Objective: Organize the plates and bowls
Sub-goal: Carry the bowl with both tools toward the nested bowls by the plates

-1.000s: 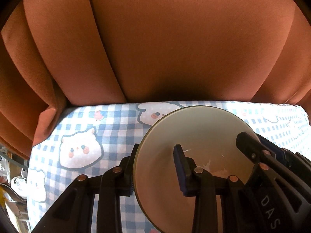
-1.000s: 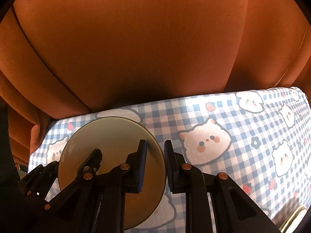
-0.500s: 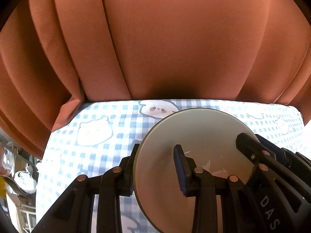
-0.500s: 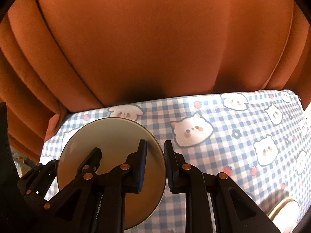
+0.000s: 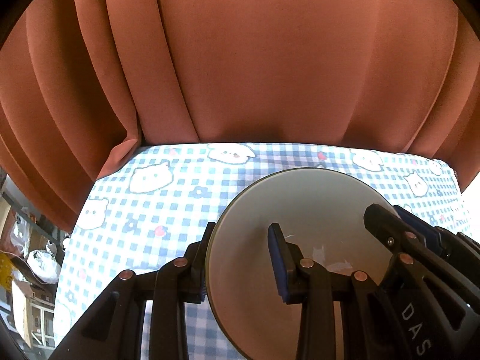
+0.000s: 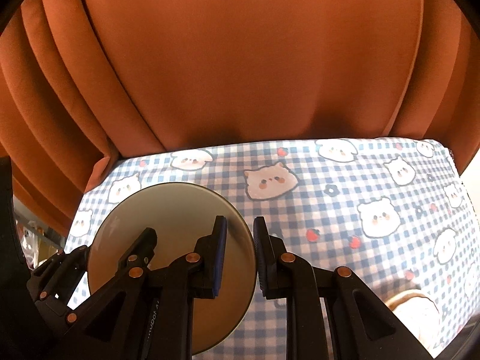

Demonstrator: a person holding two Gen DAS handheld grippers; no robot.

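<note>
A round pale-green ceramic plate (image 5: pixel 300 210) is held above the blue-and-white checked tablecloth printed with cartoon animal faces (image 5: pixel 156 207), its concave face turned up and toward both cameras. The left gripper (image 5: pixel 240 255) is clenched on its left rim, one finger under, one inside. The right gripper (image 6: pixel 240 252) pinches the opposite rim the same way. White letters "DAS" mark the right gripper's body in the left view. Rust-orange pleated curtains (image 6: pixel 255 60) hang behind.
</note>
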